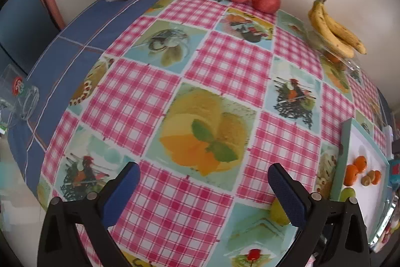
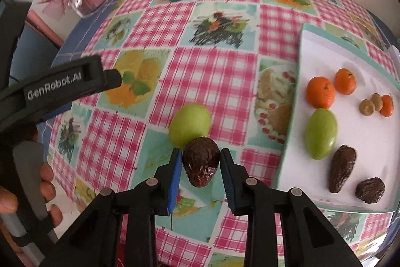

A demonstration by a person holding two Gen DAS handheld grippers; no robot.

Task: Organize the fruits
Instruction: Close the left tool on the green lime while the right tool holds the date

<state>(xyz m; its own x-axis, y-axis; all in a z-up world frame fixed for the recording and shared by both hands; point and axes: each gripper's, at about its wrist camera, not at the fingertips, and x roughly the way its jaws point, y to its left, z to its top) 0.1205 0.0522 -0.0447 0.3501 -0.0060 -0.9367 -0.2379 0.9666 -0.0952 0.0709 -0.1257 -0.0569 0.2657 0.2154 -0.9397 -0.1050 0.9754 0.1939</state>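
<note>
Over the checked worktop (image 1: pixel 225 61) the left gripper (image 1: pixel 203 182) hangs spread and empty. Further right, the right gripper (image 2: pixel 200 164) pinches a wrinkled dark-brown date (image 2: pixel 200 162), likely bound for the white tray (image 2: pixel 322 51); next comes carrying it across.

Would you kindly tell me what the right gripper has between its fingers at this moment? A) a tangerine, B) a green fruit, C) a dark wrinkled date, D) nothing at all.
C: in the right wrist view the right gripper is shut on a dark wrinkled date, with the green fruit lying on the tablecloth just beyond it.
</note>
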